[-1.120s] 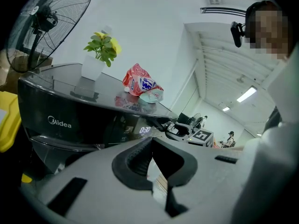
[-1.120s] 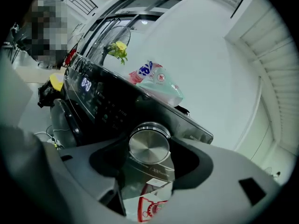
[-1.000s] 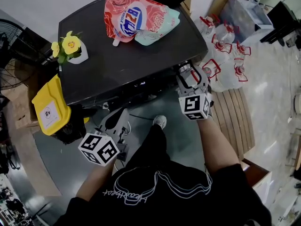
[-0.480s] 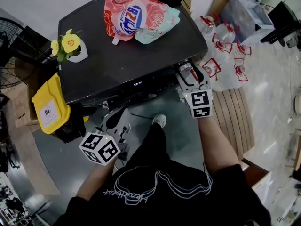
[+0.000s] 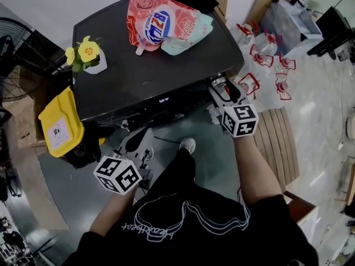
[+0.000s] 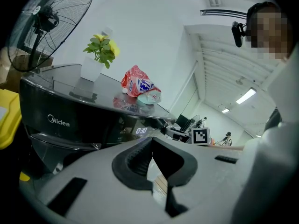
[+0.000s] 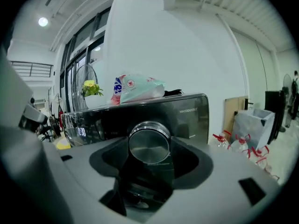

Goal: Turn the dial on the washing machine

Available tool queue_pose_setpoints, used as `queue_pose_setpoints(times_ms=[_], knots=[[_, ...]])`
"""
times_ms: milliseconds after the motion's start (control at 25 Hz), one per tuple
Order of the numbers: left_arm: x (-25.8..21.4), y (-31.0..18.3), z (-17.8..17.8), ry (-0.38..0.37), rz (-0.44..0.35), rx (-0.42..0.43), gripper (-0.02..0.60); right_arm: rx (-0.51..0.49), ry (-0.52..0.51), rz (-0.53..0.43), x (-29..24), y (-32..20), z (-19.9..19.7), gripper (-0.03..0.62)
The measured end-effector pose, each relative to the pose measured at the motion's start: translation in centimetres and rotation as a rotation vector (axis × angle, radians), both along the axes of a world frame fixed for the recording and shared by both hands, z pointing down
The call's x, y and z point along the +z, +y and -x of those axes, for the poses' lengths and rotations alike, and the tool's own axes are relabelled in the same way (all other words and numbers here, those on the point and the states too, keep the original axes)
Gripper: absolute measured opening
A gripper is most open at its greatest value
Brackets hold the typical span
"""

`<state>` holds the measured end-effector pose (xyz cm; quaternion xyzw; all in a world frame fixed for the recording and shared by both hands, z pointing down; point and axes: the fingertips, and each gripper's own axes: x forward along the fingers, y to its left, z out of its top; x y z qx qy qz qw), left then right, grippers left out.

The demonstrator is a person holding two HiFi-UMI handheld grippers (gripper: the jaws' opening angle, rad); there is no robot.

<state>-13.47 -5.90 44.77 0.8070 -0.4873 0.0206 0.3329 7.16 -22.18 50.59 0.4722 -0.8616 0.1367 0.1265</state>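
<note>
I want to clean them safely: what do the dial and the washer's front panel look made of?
Dial: probably brushed metal or metal-look plastic; silvery face with a soft sheen and bright rim. Front panel: glossy dark plastic or glass, cannot tell which; it mirrors the room.

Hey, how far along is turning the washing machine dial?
Done: the right claw is closed on the dial on the front of the washing machine. In hand: its marker cube has rolled since a second ago, so the turn is under way. Remaining: finishing the turn and letting go. The left claw hangs shut and empty.
</note>
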Motion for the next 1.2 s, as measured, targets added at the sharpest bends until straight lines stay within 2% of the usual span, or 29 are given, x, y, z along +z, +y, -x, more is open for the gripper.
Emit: queue_pose_setpoints(times_ms=[200,440,640,920,1200], knots=[[-0.3,0.1,0.1,-0.001,-0.008,-0.008,0.005,0.01,-0.1,0.053,0.0,-0.1,-0.1,0.285],[-0.5,0.2,0.2,-0.006,-0.013,-0.013,0.005,0.035,-0.339,0.172,0.1,-0.3,-0.3,0.285],[-0.6,0.2,0.1,-0.008,-0.017,-0.014,0.005,0.03,-0.376,0.199,0.1,-0.3,-0.3,0.287],[-0.8,-0.1,0.6,-0.012,-0.026,-0.033,0.005,0.05,-0.543,0.298,0.3,-0.3,-0.4,0.286],[-1.3,-0.3,1.1,-0.023,-0.047,-0.055,0.005,0.08,-0.795,0.435,0.3,-0.4,-0.5,0.287]])
